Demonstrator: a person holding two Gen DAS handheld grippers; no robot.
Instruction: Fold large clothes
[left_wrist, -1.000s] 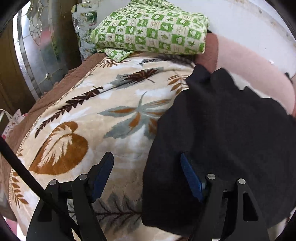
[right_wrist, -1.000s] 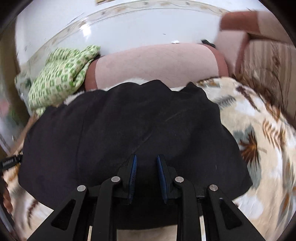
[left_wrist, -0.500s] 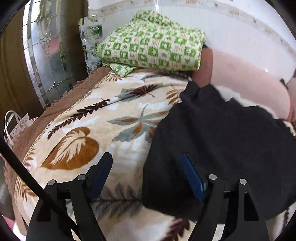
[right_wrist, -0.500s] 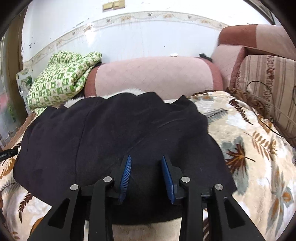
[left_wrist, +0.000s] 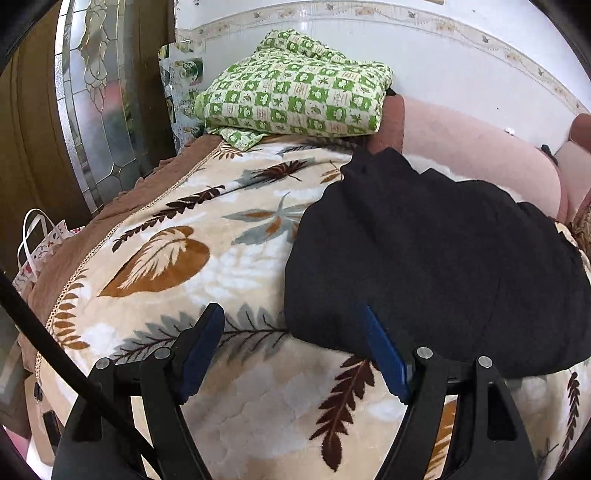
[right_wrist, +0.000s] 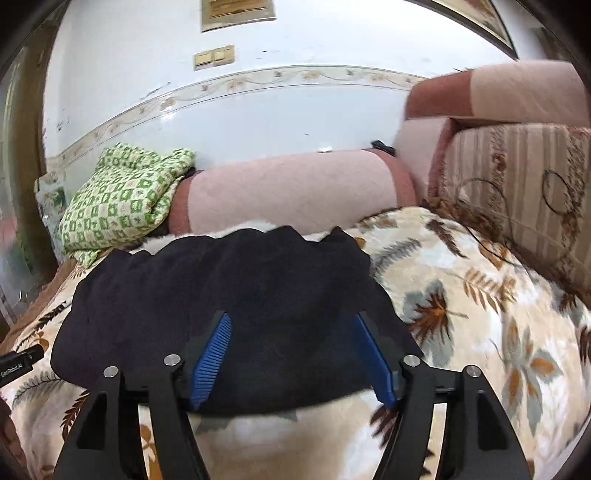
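A black garment (left_wrist: 436, 254) lies folded flat on a leaf-patterned blanket (left_wrist: 207, 236); the right wrist view shows the black garment (right_wrist: 229, 291) from its near edge. My left gripper (left_wrist: 291, 321) hangs open above the garment's near left corner, nothing between its blue pads. My right gripper (right_wrist: 291, 332) hovers over the garment's near edge, its jaws opening wide, and the pads press on nothing. A tip of the left gripper (right_wrist: 18, 363) pokes in at the left edge of the right wrist view.
A green checked folded cloth (left_wrist: 295, 99) sits at the far left end against a pink bolster (right_wrist: 291, 188). A striped sofa cushion (right_wrist: 517, 192) stands at the right. A wooden door with patterned glass (left_wrist: 96, 103) and a paper bag (left_wrist: 40, 240) are left of the bed.
Both grippers pulled back and up from the garment. The right gripper's jaws went from nearly shut to wide apart. The left gripper stayed open.
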